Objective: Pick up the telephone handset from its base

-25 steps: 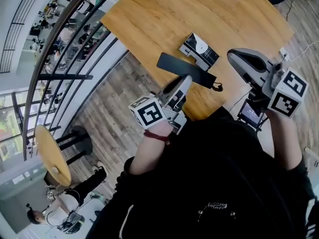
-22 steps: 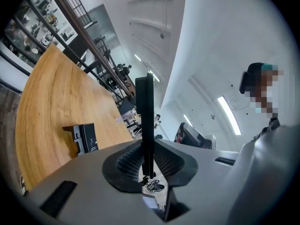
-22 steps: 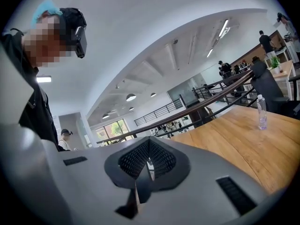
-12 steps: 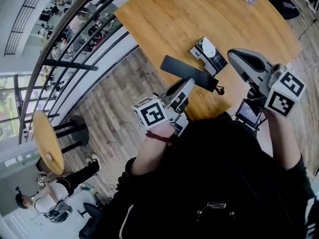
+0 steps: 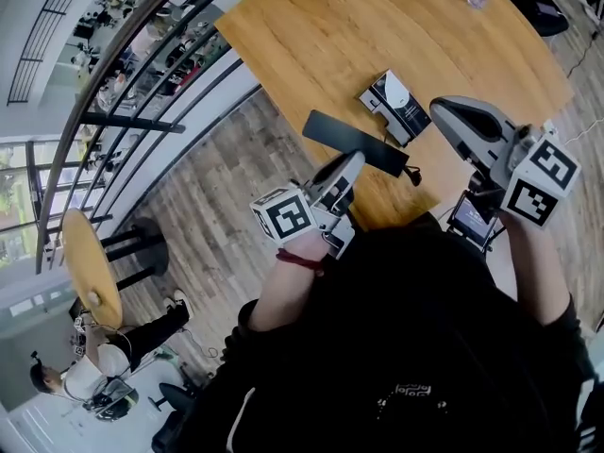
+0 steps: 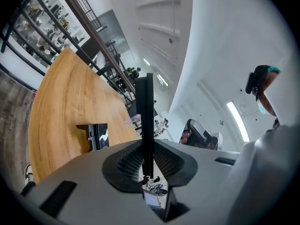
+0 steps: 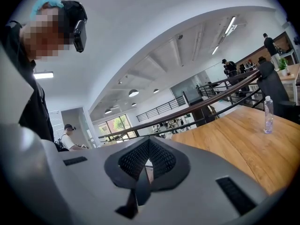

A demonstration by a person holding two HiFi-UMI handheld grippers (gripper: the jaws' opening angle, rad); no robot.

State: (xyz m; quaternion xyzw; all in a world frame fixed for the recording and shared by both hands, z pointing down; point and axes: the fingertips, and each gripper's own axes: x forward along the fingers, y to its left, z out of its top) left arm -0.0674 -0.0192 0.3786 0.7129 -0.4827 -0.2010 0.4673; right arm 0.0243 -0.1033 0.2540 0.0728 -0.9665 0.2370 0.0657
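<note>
Black handset (image 5: 342, 137) in level left gripper (image 5: 356, 158)

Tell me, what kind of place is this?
Probably an upper floor of a big open office or hall: a black railing looks down on a person on the level below, and a long wooden table stands beside it.

Base (image 5: 394, 95) on table (image 5: 311, 26) — handset (image 5: 354, 142) nearer

no legible text or numbers, white print (image 5: 412, 389) on black shirt (image 5: 415, 319) too small to read
</note>
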